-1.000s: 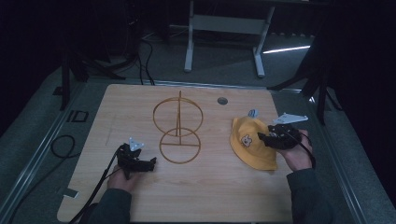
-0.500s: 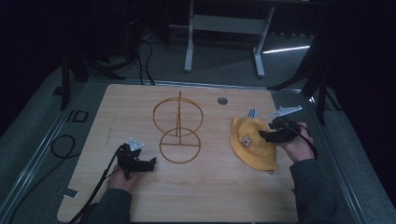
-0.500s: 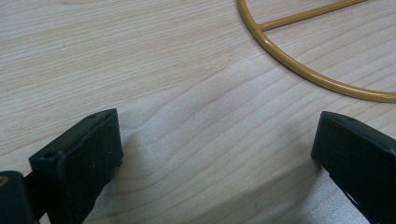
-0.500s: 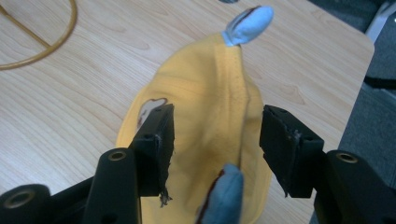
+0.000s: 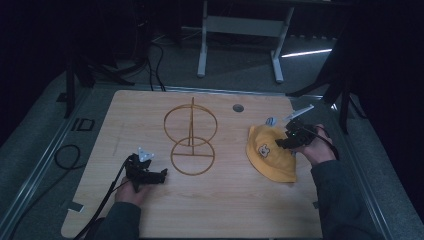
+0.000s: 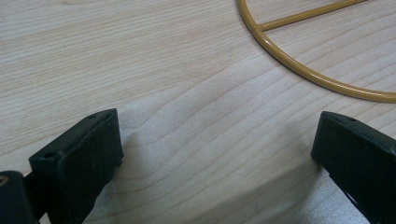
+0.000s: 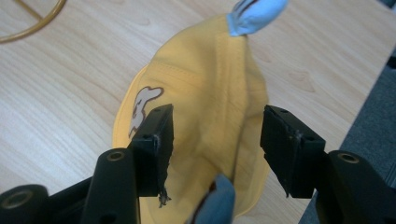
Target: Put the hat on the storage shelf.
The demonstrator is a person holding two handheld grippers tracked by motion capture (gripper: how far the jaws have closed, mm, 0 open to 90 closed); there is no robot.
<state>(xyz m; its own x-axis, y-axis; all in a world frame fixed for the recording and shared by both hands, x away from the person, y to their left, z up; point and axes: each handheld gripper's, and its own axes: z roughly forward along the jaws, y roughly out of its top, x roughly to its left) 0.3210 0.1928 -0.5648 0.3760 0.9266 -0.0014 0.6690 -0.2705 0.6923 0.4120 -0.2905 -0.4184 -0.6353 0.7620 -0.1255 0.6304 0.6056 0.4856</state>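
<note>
Hovering right tongs [image 7: 215,135] straddle yellow hat [image 7: 210,84].

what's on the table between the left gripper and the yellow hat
The gold wire stand. In the high view its base ring lies on the wood between the left gripper and the hat; otherwise bare tabletop.

Dark grey sleeves, black left gripper [image 5: 161,175], trailing black cable

The yellow hat [image 7: 205,140] has its near brim hidden behind the right tongs [image 7: 215,135]; the wire stand [image 6: 317,74] runs off past the frame's edge.
</note>
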